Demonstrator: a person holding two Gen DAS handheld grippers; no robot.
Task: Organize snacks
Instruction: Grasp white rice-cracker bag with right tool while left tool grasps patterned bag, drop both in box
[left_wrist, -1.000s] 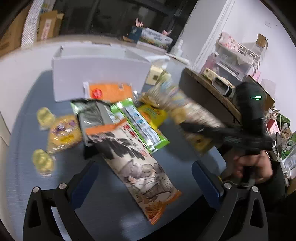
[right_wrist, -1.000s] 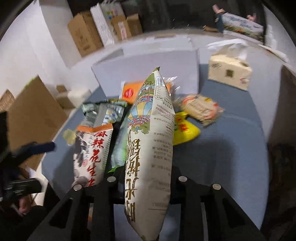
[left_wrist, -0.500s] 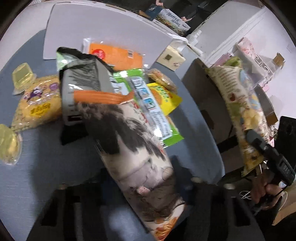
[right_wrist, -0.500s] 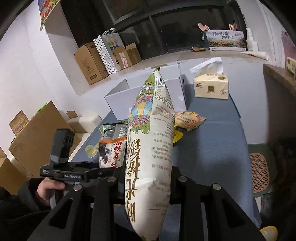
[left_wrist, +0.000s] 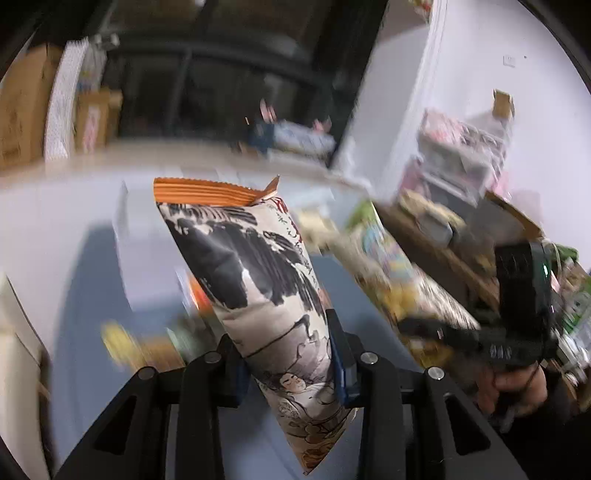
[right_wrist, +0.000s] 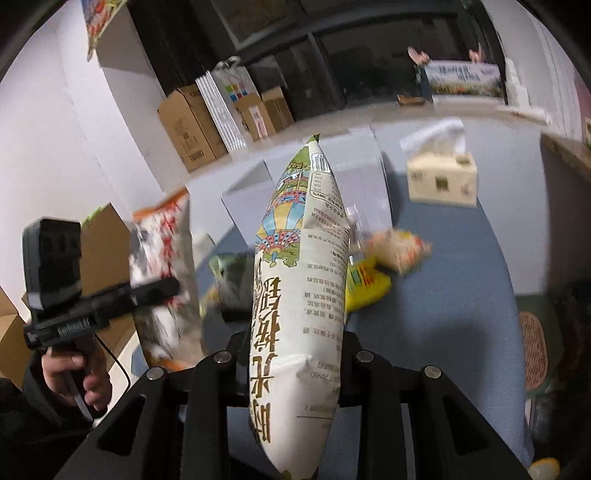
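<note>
- The blue table (right_wrist: 454, 306) is sharp only in the right wrist view, which also shows a white open box (right_wrist: 351, 184) at its far side, a tissue box (right_wrist: 441, 181) far right, and a yellow packet (right_wrist: 365, 284) lying right of centre. The left wrist view is blurred by motion, and the table there is a smear.
- The left gripper (left_wrist: 288, 354) has just been closing, and its blue pads now clamp a tall black-and-cream snack bag (left_wrist: 258, 288) near its lower end. The bag is lifted off the table, long axis nearly upright, orange sealed top tilted up and to the left.
- The right gripper (right_wrist: 295, 350) is clamped on a long cream printed bag (right_wrist: 303, 280), also held clear of the table. Its long axis runs upright and away from the camera, green tip pointing at the far box.
- Each view shows the other gripper off to the side, with a hand (right_wrist: 74, 373) on its handle.
</note>
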